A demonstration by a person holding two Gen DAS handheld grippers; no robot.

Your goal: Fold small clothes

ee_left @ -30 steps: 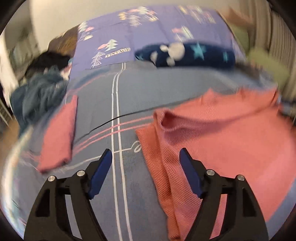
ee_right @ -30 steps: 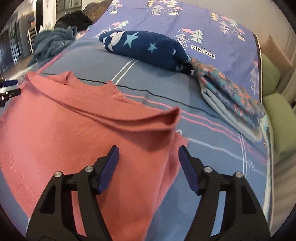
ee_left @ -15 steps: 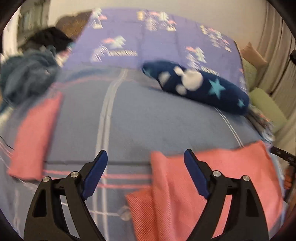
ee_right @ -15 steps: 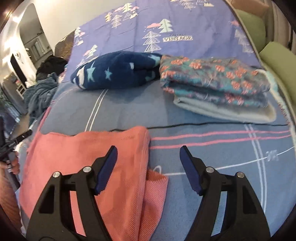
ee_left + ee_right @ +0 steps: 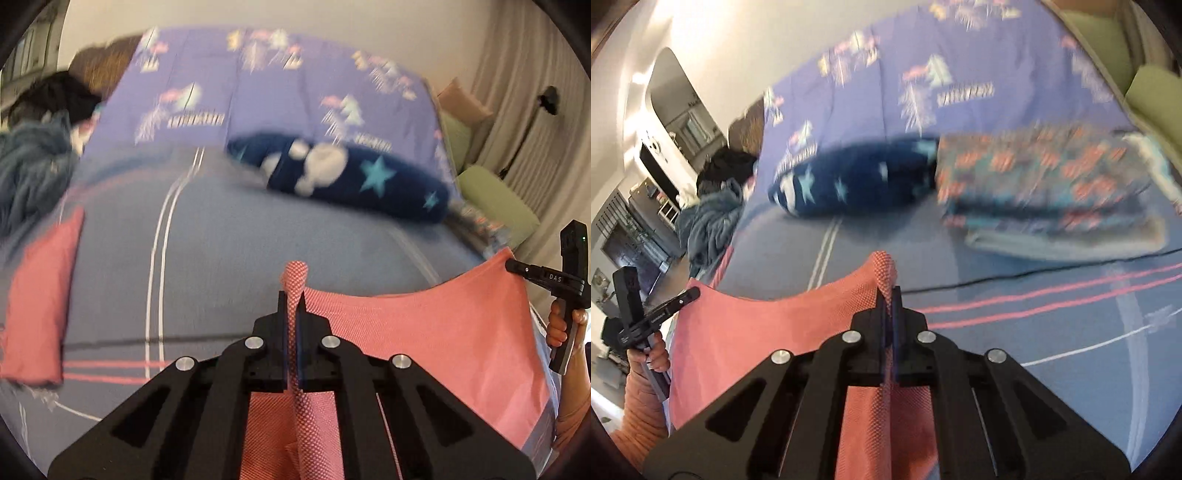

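A salmon-pink knit garment [image 5: 424,332] hangs stretched between my two grippers above the bed. My left gripper [image 5: 292,299] is shut on its left corner, with a pinch of cloth sticking up between the fingers. My right gripper [image 5: 888,295] is shut on the opposite corner of the garment [image 5: 757,332]. The right gripper also shows in the left wrist view [image 5: 517,266] at the garment's far corner, and the left gripper shows in the right wrist view [image 5: 690,293]. The upper edge sags between them.
A folded pink garment [image 5: 40,299] lies on the blue-grey bedsheet [image 5: 229,258] to the left. A navy star-print roll [image 5: 351,181] and a folded floral blanket [image 5: 1052,188] lie farther back. A heap of blue-grey clothes [image 5: 26,177] sits at the left edge.
Both grippers were open above the garment lying on the bed. Both have shut on its corners and lifted it, stretched between them.
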